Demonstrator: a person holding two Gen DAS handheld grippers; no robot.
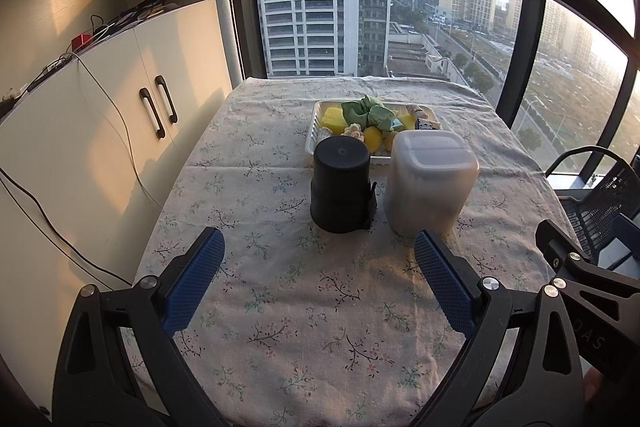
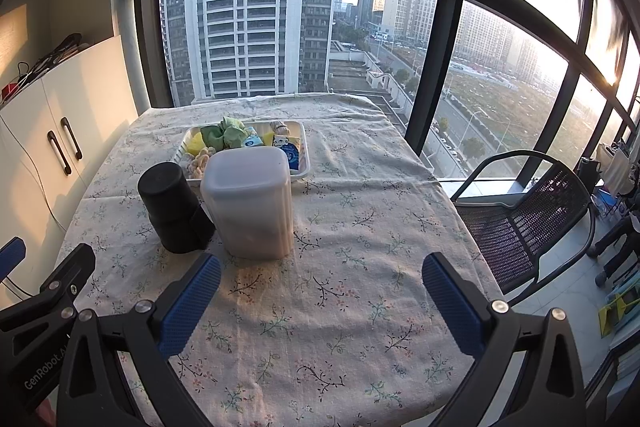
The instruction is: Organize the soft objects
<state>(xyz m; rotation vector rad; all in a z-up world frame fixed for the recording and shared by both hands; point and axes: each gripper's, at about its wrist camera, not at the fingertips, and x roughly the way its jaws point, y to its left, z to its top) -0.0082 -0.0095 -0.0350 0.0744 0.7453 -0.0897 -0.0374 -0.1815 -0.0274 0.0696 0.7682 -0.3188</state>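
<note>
While both hand-held grippers hover low over tabletop point(image 1: 304, 307), left hand-held gripper point(image 1: 318, 279) wide, empty; right hand-held gripper point(image 2: 322, 297) same. Further out: black cup point(image 1: 340, 187) beside lidded frosted container point(image 1: 430, 183), both upside down I think. Farthest: white tray point(image 1: 314, 131) holding soft objects point(image 1: 370, 117). Could be pre-sort or finished, I can't call step.

Soft flowery cloth on the table point(image 1: 280, 307); matt black plastic cup point(image 1: 340, 183); cloudy, smooth plastic tub point(image 1: 430, 179); bumpy blue pads point(image 1: 192, 287) on the fingers; white foam-like tray point(image 2: 302, 147)
</note>
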